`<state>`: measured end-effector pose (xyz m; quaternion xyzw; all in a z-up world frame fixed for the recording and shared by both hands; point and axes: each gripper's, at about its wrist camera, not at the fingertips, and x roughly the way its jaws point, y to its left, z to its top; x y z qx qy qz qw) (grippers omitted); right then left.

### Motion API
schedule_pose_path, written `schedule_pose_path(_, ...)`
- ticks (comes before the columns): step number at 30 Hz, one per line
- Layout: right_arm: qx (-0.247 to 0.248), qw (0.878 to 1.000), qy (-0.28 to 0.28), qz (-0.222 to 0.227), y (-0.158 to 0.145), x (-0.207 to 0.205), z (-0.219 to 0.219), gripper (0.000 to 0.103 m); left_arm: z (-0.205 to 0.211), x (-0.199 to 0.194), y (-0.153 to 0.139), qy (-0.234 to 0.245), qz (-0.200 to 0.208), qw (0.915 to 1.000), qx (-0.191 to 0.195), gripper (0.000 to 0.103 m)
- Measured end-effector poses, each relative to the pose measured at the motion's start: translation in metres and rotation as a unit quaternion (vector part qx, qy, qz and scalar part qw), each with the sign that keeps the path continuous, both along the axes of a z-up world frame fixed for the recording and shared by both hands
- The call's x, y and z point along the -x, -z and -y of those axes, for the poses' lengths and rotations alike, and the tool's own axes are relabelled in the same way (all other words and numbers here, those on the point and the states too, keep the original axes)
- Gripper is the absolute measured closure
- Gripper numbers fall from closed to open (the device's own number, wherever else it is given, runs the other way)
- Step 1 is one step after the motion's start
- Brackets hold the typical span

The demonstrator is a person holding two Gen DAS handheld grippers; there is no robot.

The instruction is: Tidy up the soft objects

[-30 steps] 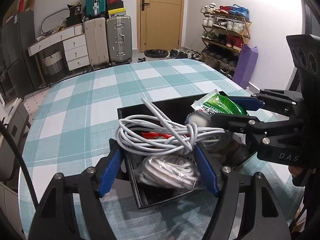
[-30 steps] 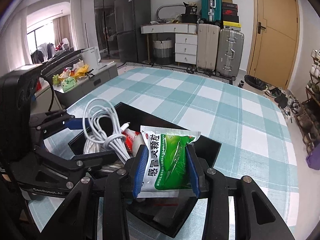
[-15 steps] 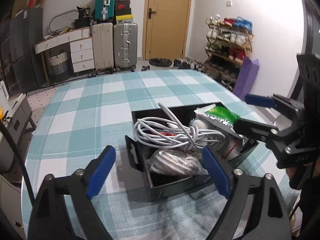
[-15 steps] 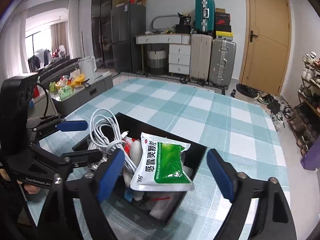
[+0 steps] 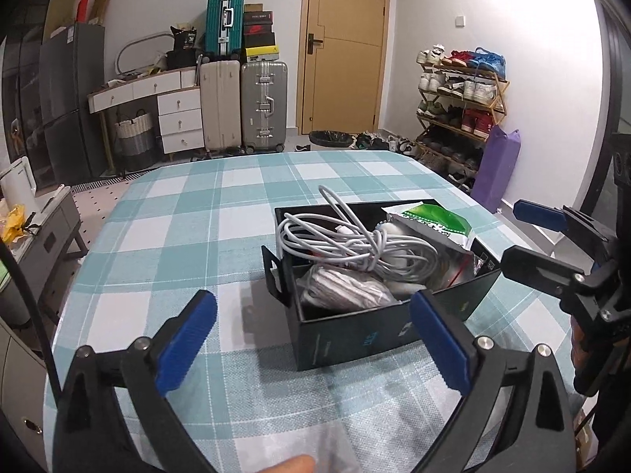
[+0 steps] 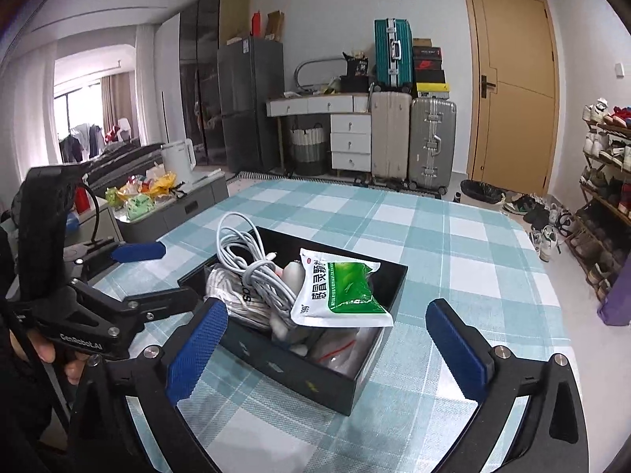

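Note:
A black open box (image 5: 355, 335) (image 6: 315, 378) stands on the checked tablecloth. Inside lie a coiled white cable (image 5: 347, 236) (image 6: 252, 272), a green and white medicine sachet (image 5: 434, 220) (image 6: 339, 291) on top, and a bagged white rope bundle (image 5: 343, 287) (image 6: 224, 287). My left gripper (image 5: 311, 343) is open and empty, drawn back in front of the box. My right gripper (image 6: 327, 339) is open and empty, drawn back from the box's other side. Each gripper shows in the other's view, the right (image 5: 552, 244) and the left (image 6: 118, 276).
The table (image 5: 189, 216) has a teal and white checked cloth. Suitcases (image 5: 260, 106), white drawers (image 5: 177, 118), a door, a shoe rack (image 5: 457, 106) and a purple bag (image 5: 493, 165) stand beyond the far edge. A low grey cabinet (image 6: 173, 205) stands beside the table.
Both grippers opened and pulled back from the box. The left let go of the white cable and the right let go of the green sachet; both now rest in the box.

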<state>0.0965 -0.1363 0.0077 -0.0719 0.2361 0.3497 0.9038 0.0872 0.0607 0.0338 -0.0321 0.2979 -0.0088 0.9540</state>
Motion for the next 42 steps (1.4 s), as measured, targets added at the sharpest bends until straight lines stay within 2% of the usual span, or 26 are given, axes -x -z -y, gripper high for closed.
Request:
schedule_pose_path(10, -0.031, 0.999, -0.010, 0.017, 0.005, 0.012, 0.009, 0.001, 0.007, 0.005, 0.007, -0.013, 0.015, 0.9998, 0.000, 0.000)
schedule_pose_path(21, -0.033, 0.999, -0.015, 0.022, 0.014, 0.016, 0.009, 0.001, 0.003, 0.009, 0.013, -0.031, 0.039, 0.9987, 0.008, 0.000)
schedule_pose_path(42, -0.034, 0.999, -0.018, 0.031, 0.025, 0.014, 0.004, 0.001, 0.002, 0.014, 0.011, -0.045, 0.051, 0.9977, 0.003, 0.000)
